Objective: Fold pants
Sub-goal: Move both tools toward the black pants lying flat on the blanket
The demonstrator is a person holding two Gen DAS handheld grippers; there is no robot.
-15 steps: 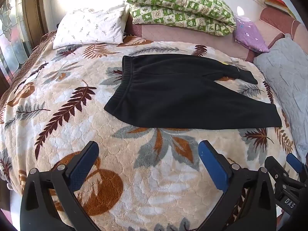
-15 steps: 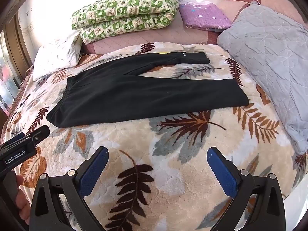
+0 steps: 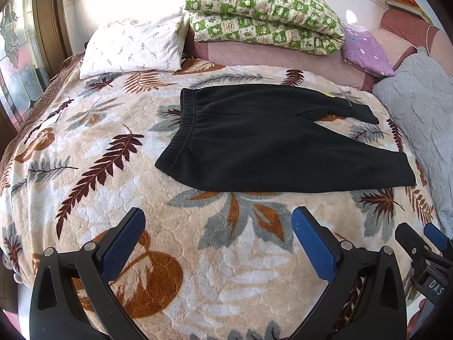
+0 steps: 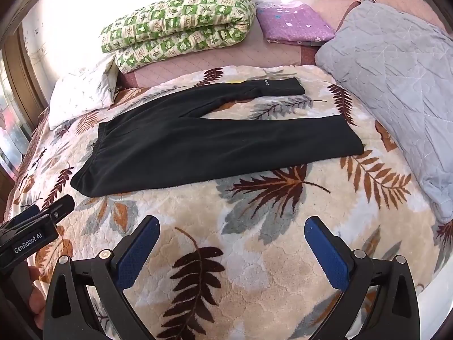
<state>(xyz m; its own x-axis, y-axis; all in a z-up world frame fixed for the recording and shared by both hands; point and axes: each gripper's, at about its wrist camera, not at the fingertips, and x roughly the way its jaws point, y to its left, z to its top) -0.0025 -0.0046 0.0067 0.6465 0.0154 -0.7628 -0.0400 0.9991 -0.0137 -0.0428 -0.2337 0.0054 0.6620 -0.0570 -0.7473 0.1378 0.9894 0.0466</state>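
Your left claw is released, its blue pads spread wide with nothing between them, and it hangs over the leaf-print blanket on the bed, short of the garment. Your right claw is likewise released and empty, just beside the left one and over the same blanket. The black pants lie flat across the middle of the bed, well ahead of both claws: the waistband points to your left, and the two legs run to your right, parted in a narrow V. Beyond them sit a white pillow, a folded green quilt and a purple cloth; a grey quilt lies along the right side.
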